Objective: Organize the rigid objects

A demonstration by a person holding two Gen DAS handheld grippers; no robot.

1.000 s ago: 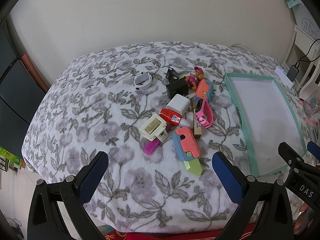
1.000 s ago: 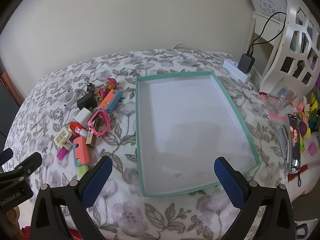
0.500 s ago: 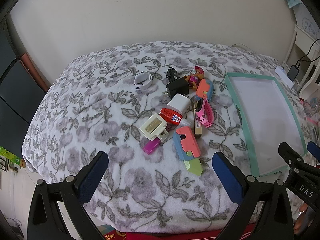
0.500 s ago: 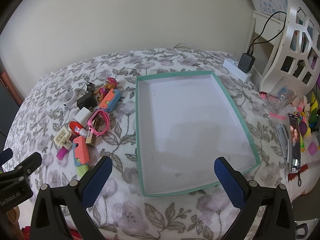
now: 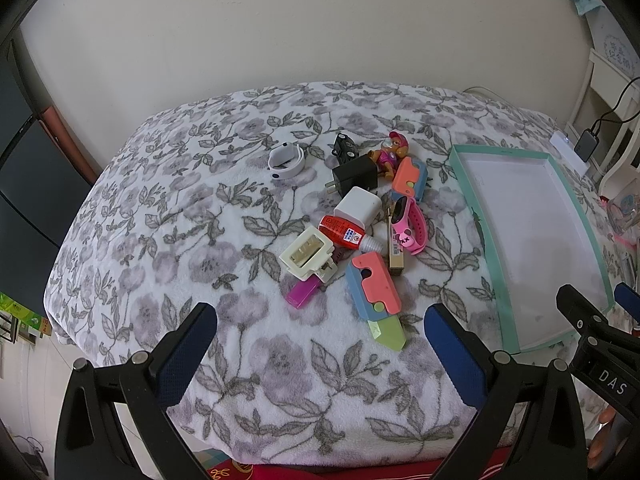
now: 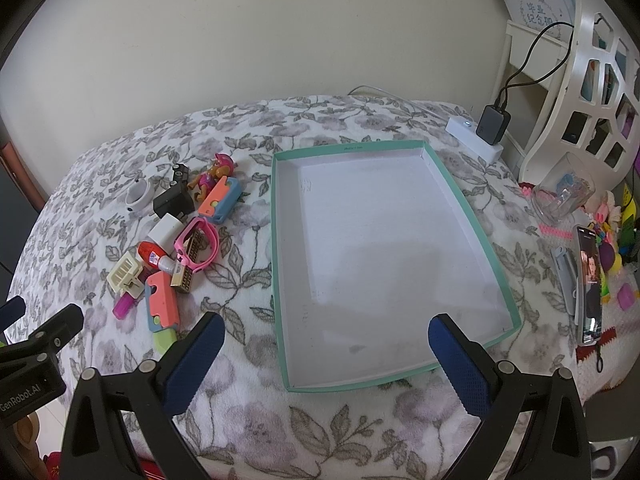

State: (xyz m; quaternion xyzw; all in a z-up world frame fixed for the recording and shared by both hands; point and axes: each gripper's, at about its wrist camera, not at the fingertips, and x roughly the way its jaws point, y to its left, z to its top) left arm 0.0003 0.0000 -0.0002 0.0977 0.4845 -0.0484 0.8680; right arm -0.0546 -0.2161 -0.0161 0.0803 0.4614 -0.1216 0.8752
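Note:
A pile of small rigid objects lies on the floral blanket: a coral-and-blue toy knife (image 5: 374,286) (image 6: 162,300), a cream hair clip (image 5: 306,254), a red glue bottle (image 5: 345,234), a white charger (image 5: 357,207), a black charger (image 5: 356,174), a pink watch (image 5: 408,224) (image 6: 198,244), a toy pup figure (image 5: 390,154) and a white ring (image 5: 285,160). An empty white tray with a teal rim (image 6: 276,240) (image 5: 486,248) lies to their right. My left gripper (image 5: 320,344) hovers open before the pile. Over the tray's near end, my right gripper (image 6: 326,354) is open too. Neither holds anything.
The bed's near edge runs just under both grippers. A white power strip with a black adapter (image 6: 490,124) sits behind the tray. To the right lie a phone (image 6: 589,284), a clear cup (image 6: 564,196) and small toys by a white headboard (image 6: 596,80). A wall backs the bed.

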